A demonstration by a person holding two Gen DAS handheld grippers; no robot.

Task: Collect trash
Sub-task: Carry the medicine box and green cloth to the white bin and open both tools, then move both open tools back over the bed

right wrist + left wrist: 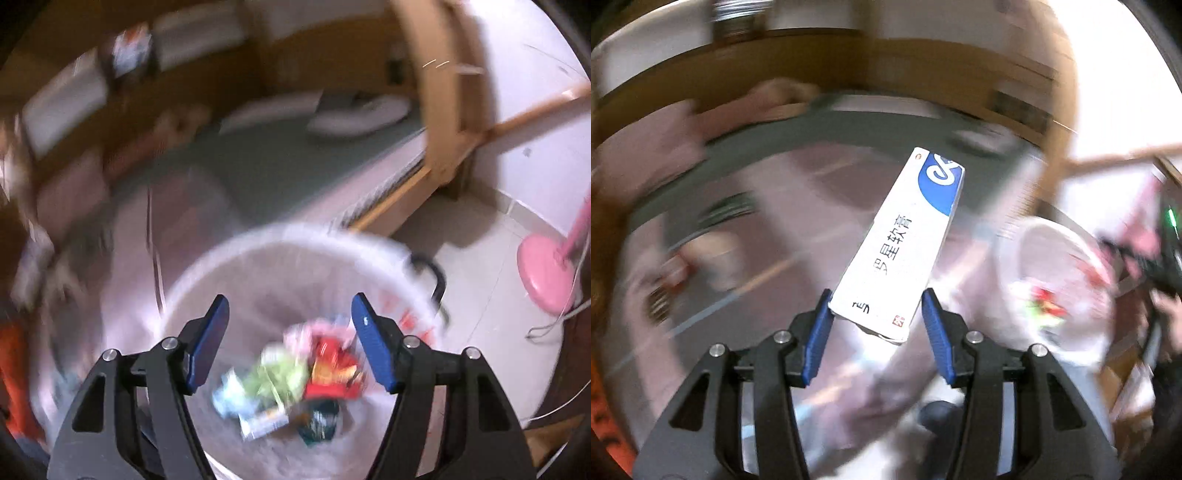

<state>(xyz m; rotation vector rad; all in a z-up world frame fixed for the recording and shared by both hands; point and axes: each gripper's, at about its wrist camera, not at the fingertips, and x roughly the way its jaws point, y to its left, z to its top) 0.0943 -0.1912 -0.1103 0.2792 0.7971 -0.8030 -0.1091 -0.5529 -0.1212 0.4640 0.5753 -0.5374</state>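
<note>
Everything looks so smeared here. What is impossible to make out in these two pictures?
- Left wrist view: things lying around behind the white box are motion-blurred, so unidentifiable.
- Left wrist view: the box's near end is partly hidden between the left tool.
- Right wrist view: wrappers in the bin are blurred, labels unreadable.

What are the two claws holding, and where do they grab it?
The left claw pinches a white and blue box by its near end. The right claw is open and empty, above the trash bin.
</note>
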